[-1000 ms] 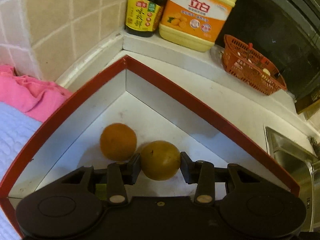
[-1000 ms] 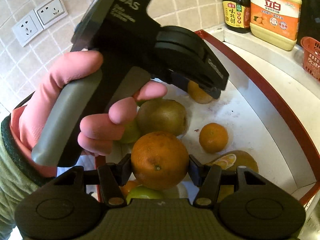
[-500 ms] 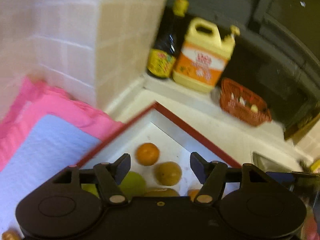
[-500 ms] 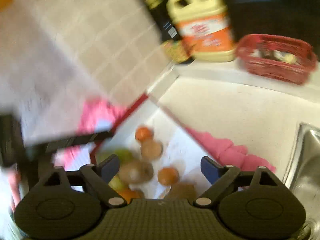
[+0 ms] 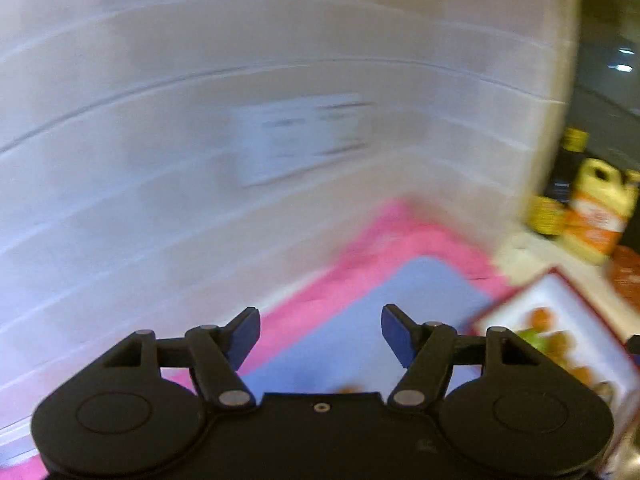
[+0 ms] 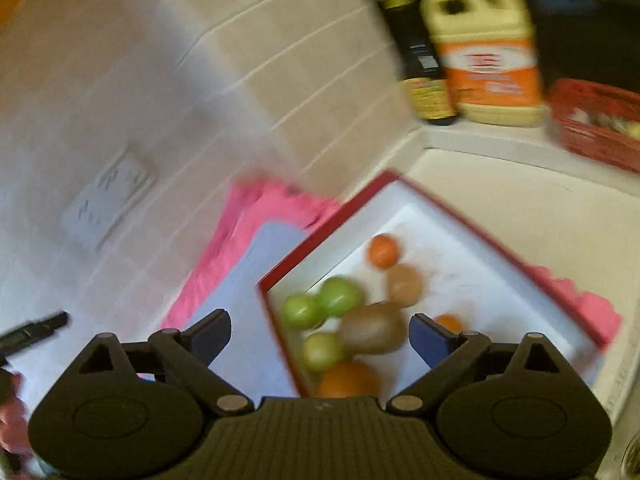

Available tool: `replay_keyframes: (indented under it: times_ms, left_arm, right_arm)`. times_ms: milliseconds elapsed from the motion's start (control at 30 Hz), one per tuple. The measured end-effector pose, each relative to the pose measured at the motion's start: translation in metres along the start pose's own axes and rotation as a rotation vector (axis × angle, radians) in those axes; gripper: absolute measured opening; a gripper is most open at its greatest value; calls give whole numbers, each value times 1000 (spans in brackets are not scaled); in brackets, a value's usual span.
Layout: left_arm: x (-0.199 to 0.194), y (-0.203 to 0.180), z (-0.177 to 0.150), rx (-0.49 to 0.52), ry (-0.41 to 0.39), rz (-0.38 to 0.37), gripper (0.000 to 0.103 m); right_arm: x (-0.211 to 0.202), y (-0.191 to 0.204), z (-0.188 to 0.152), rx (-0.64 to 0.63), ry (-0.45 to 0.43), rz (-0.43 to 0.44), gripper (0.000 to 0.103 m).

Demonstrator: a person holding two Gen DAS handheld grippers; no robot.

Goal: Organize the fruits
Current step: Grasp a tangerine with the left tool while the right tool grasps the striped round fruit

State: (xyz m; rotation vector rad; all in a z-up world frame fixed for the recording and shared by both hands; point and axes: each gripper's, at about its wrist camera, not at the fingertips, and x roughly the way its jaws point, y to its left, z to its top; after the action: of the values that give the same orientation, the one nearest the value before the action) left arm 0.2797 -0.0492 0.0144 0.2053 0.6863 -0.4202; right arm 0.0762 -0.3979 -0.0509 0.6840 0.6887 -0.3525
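A white tray with a red rim [image 6: 328, 236] holds several fruits: a small orange [image 6: 383, 251], a brown fruit [image 6: 404, 285], green fruits [image 6: 340, 296], a large brown one [image 6: 374, 328] and a big orange [image 6: 348, 380]. My right gripper [image 6: 320, 332] hovers above the tray's near corner, its jaws opening, with nothing between them. My left gripper [image 5: 320, 332] hangs over a pale blue mat [image 5: 360, 320] to the left of the tray [image 5: 556, 280], its jaws also opening and empty. Both views are blurred by motion.
The mat lies on a pink towel [image 6: 256, 208] against the tiled wall, which has a socket [image 6: 108, 196]. A dark sauce bottle [image 6: 424, 60], a yellow detergent jug [image 6: 488, 56] and a red basket [image 6: 592, 124] stand on the ledge behind the tray.
Both grippers have let go of their fruit and opened. The left one swung up and left from the tray to over the mat. The right one rose above the tray.
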Motion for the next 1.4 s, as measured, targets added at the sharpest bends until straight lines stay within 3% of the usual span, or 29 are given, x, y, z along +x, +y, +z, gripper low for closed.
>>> replay_keyframes:
  times_ms: [200,333,433,500,600,800,1000,1133,1400]
  left_arm:
    - [-40,83,-28,-91,9,182,80]
    - [-50,121,-46,-162,30,206,80]
    - [-40,137,-63,-188,54,231,80]
    - [-27,144,-77,-208,88,230,80]
    - [10,152,-98,-259,149,199,80]
    - [68,157,-132,-314,252,141,80]
    - [90,150,-142,-284,259,93,80]
    - [100,151,-142,-289,246,37,80]
    - [127,141,-143,-264,252,46,79]
  right_arm:
    - [31,86,-6,-203,29,69,97]
    - [54,145,-15,-325,43,122,97]
    - [80,186,-28,-445,106,195,100]
    - [98,203,-38,-501,114,175,101]
    - [125,213,-52,-550,111,137,101]
    - [173,212,-74,-583,199,108,100]
    - [210,219,-93,-640,220,86,98]
    - [230,225,-101,-668,261,87,87]
    - [246,225,-111,-690,288,76,68]
